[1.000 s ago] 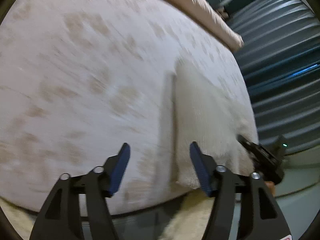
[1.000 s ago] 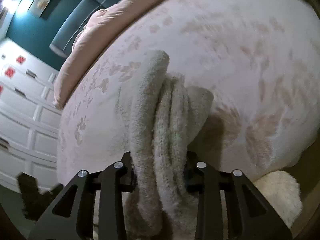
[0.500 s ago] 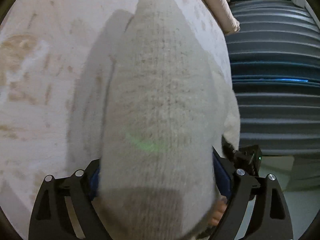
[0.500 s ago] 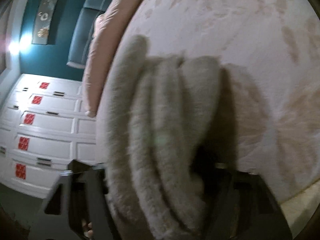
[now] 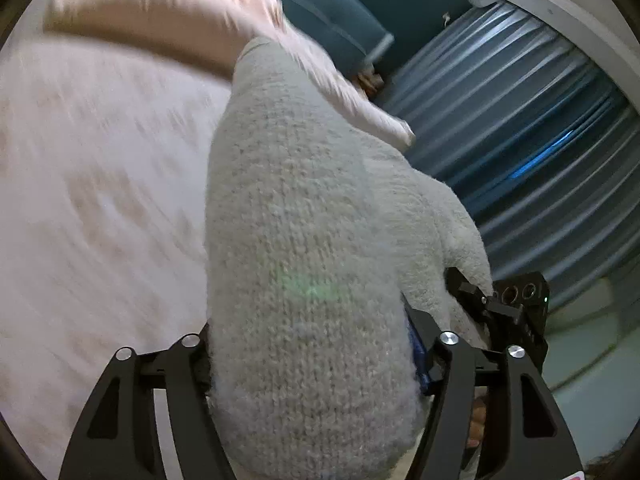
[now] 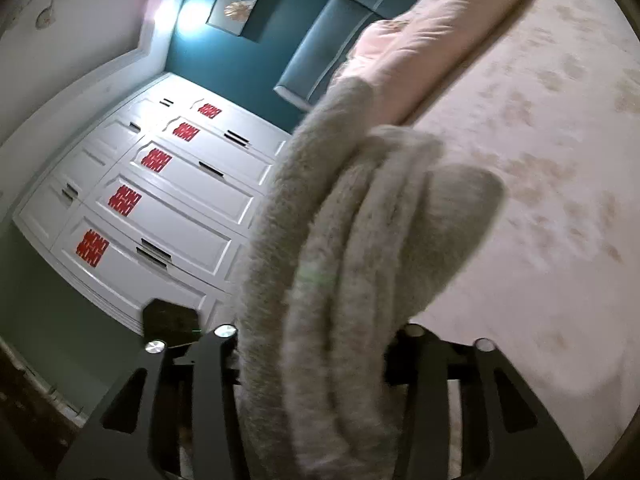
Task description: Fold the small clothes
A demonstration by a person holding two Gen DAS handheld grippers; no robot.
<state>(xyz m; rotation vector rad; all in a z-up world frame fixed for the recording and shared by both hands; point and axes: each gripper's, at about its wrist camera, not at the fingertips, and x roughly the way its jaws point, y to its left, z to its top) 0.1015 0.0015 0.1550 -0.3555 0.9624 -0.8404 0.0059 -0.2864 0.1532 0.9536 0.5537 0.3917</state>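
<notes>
A cream knitted garment (image 5: 296, 248) fills the middle of the left wrist view, lifted above the bed. My left gripper (image 5: 312, 356) is shut on its near edge, and the fingertips are hidden by the cloth. In the right wrist view the same garment (image 6: 352, 248) hangs bunched in thick folds. My right gripper (image 6: 316, 360) is shut on those folds, with its fingertips buried in them. The right gripper's black body shows in the left wrist view (image 5: 504, 308), holding the garment's other edge.
The bed has a pale floral sheet (image 5: 88, 208), also in the right wrist view (image 6: 560, 152), and a pink duvet (image 6: 424, 40) rolled at its head. A teal headboard (image 6: 332, 40), white drawer fronts (image 6: 168, 200) and blue curtains (image 5: 520, 128) surround the bed.
My left gripper went from open beside the garment to shut on it. Both grippers have lifted the garment off the sheet, and both views have tilted up towards the room.
</notes>
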